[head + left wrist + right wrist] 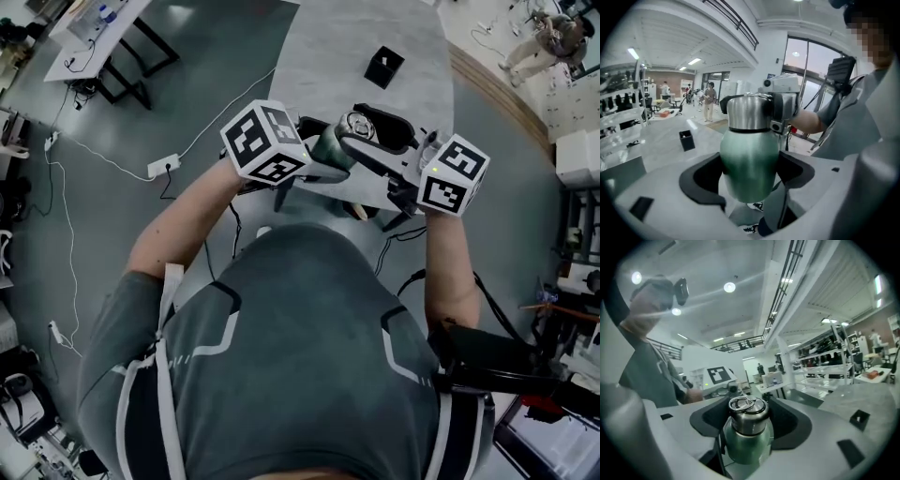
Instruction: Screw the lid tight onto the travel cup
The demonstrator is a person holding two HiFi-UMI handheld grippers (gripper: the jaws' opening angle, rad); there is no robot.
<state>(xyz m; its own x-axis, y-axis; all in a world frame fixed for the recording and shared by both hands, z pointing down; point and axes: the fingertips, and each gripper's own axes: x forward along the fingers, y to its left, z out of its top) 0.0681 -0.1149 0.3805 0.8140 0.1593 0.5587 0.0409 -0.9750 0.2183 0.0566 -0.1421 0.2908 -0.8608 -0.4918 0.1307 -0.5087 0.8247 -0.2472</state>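
A: where's the travel cup (750,161)?
B: not standing on the table (328,56). It's held in the air at centre of the head view, between the two rigs. Green body, steel lid (747,409) on top, roughly upright in both gripper views.
A: left gripper (749,177)?
B: clamped on the green body, one black pad against each side. The cup fills the middle of that view.
A: right gripper (751,422)?
B: jaws wide, one on either side of the lid. A gap shows on both sides, so the pads aren't touching it.
A: anything in the way?
B: in the left gripper view the right gripper's body covers the lid's right side. In the head view the marker cubes (265,141) flank the cup and hide most of both jaws. The operator's torso (300,356) fills the lower half of that frame. Shoes (754,205) show under the cup at bottom centre of the left gripper view.
A: surroundings?
B: small black box (384,67) on the table, top centre of the head view, well apart from the cup. Power strip (162,166) with a white cable on the floor, left of the left arm. Desk (98,28) in the upper left corner. Bystander (709,99) far back, left of centre in the left gripper view. Shelving (825,366) on the right side of the right gripper view.
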